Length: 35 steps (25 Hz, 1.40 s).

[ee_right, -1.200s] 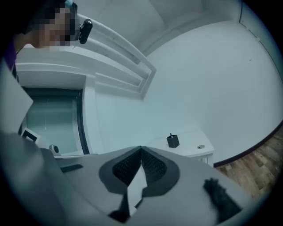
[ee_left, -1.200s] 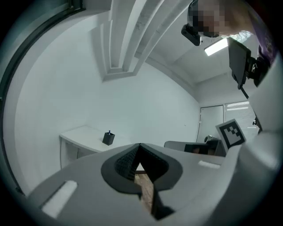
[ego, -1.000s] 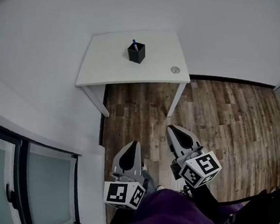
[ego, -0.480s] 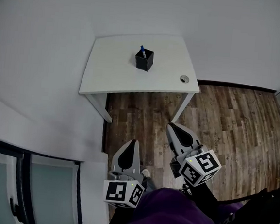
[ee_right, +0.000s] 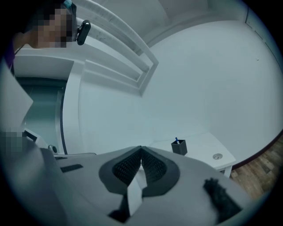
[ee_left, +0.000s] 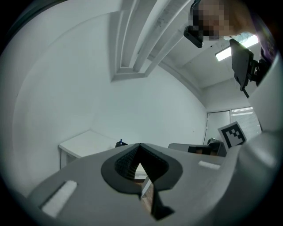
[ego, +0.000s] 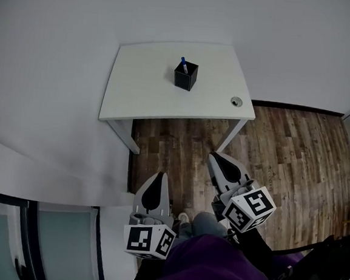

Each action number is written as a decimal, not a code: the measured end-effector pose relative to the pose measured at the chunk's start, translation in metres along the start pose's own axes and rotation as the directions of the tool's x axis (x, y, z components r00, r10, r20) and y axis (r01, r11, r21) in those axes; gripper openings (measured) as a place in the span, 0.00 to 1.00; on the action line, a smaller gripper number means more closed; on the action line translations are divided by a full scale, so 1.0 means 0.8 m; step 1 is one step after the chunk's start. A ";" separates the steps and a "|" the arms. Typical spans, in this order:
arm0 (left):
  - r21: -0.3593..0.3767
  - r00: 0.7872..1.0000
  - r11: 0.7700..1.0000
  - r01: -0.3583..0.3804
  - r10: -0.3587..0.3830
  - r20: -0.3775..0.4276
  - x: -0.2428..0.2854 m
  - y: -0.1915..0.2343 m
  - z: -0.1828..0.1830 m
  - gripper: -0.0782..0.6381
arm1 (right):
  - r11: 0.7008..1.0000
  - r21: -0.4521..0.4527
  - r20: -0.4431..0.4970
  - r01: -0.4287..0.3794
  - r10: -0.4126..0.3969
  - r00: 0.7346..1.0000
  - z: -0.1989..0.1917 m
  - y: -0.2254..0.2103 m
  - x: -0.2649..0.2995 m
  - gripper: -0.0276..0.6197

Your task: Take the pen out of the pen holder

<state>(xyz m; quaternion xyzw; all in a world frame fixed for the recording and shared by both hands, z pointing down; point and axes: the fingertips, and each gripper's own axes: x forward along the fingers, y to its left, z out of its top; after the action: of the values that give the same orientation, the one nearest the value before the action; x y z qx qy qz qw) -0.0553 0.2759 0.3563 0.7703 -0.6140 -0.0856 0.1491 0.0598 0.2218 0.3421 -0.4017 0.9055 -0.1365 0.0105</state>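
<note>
A black square pen holder [ego: 185, 76] stands near the middle of a white table [ego: 143, 85]. A blue pen [ego: 183, 64] sticks up out of it, leaning left. The holder [ee_right: 179, 147] and its pen [ee_right: 177, 141] show small in the right gripper view, and only the pen's tip [ee_left: 120, 142] pokes over the jaws in the left gripper view. My left gripper [ego: 153, 191] and right gripper [ego: 221, 166] hang low over the floor, well short of the table. Both are shut with nothing between the jaws.
A round cable grommet [ego: 235, 101] sits near the table's right front corner. The table stands in a white corner of the room on a wooden floor [ego: 295, 153]. A glass door [ego: 38, 240] lies at the lower left. My purple sleeve [ego: 212, 274] fills the bottom edge.
The view has shifted so the table and pen holder sit a little further right and lower in the frame. The left gripper has dropped slightly; the right one has hardly moved.
</note>
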 end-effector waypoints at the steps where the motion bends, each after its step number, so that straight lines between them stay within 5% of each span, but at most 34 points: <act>1: -0.003 1.000 1.000 0.003 -0.003 -0.002 0.002 0.000 -0.001 0.12 | 1.000 -0.001 -0.003 0.006 -0.006 1.000 -0.001 -0.002 0.001 0.06; 17: -0.017 1.000 1.000 -0.012 0.012 -0.020 0.087 0.027 -0.002 0.12 | 0.999 -0.032 -0.014 0.028 -0.029 0.999 0.012 -0.066 0.074 0.06; 35: 0.007 0.997 0.997 -0.075 0.075 0.000 0.262 0.033 0.026 0.12 | 0.994 -0.036 -0.018 -0.102 0.101 0.995 0.075 -0.179 0.207 0.06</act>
<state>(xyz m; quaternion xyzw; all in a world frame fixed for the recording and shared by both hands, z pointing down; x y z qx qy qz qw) -0.0381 0.0645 0.3560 0.7474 -0.6427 -0.0777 0.1494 0.0591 -0.0050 0.3361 -0.3541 0.9272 -0.1222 0.0025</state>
